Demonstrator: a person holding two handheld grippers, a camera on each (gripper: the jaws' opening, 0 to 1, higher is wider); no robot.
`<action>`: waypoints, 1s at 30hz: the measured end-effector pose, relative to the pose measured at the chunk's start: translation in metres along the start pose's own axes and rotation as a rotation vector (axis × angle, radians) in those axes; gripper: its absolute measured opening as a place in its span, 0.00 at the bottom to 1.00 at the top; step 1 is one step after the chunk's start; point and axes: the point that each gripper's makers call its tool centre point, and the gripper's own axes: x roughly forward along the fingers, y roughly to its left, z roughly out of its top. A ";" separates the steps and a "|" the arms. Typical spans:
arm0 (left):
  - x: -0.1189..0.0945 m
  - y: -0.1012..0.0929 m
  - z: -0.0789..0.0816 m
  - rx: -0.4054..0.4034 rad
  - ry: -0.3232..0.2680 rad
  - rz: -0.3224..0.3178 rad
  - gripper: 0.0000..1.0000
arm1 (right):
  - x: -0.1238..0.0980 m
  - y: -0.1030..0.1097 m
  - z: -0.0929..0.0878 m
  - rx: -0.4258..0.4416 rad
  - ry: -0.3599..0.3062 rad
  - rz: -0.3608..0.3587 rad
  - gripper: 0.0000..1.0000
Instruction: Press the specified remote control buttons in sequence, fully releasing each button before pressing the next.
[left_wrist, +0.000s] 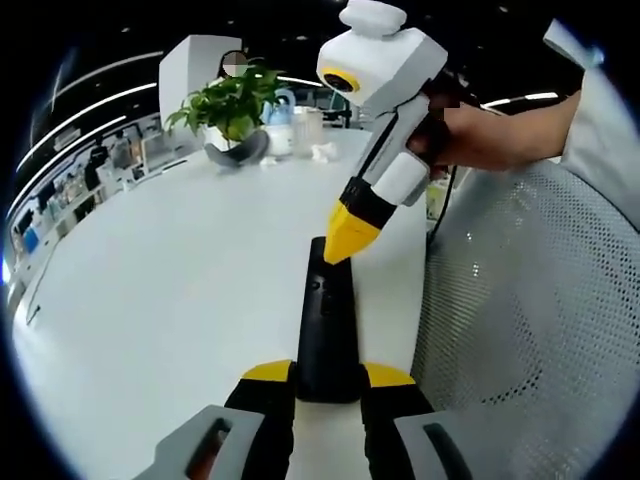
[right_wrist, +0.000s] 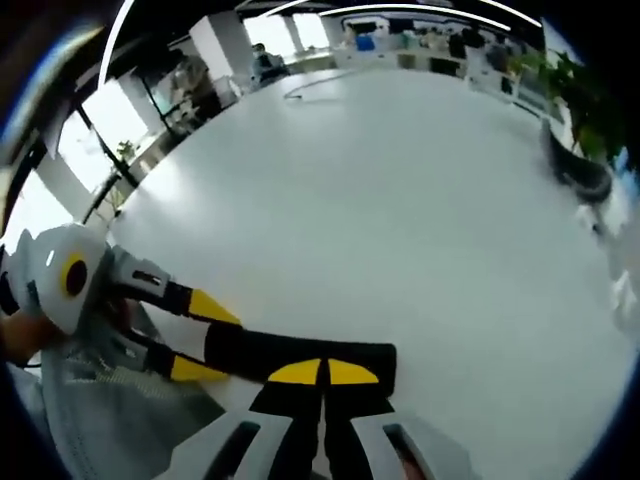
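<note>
A long black remote control (left_wrist: 325, 310) lies lengthwise on the white table (left_wrist: 180, 260) near its right edge. My left gripper (left_wrist: 328, 375) is shut on the remote's near end, one yellow fingertip (left_wrist: 268, 372) on each side. My right gripper (left_wrist: 345, 245), held by a person's hand (left_wrist: 470, 135), comes down from the upper right with its yellow tips together, touching the remote's far end. In the right gripper view, my right gripper (right_wrist: 324, 372) is shut, its tips resting on the remote (right_wrist: 250, 350), and the left gripper (right_wrist: 205, 338) clamps the remote from the left.
A potted green plant (left_wrist: 235, 105) and some small containers (left_wrist: 300, 125) stand at the far end of the table. A white mesh chair (left_wrist: 530, 300) sits close along the table's right edge. Wide bare tabletop (right_wrist: 380, 200) stretches beyond the remote.
</note>
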 end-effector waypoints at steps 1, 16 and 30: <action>0.000 0.000 0.000 0.005 0.002 -0.002 0.24 | 0.000 0.001 0.000 -0.004 0.001 0.006 0.00; -0.001 -0.004 -0.002 0.028 0.022 -0.026 0.24 | -0.002 0.006 -0.009 0.026 0.042 0.038 0.00; 0.000 -0.005 -0.002 0.043 0.031 -0.039 0.24 | 0.001 0.006 -0.009 0.005 0.053 0.026 0.00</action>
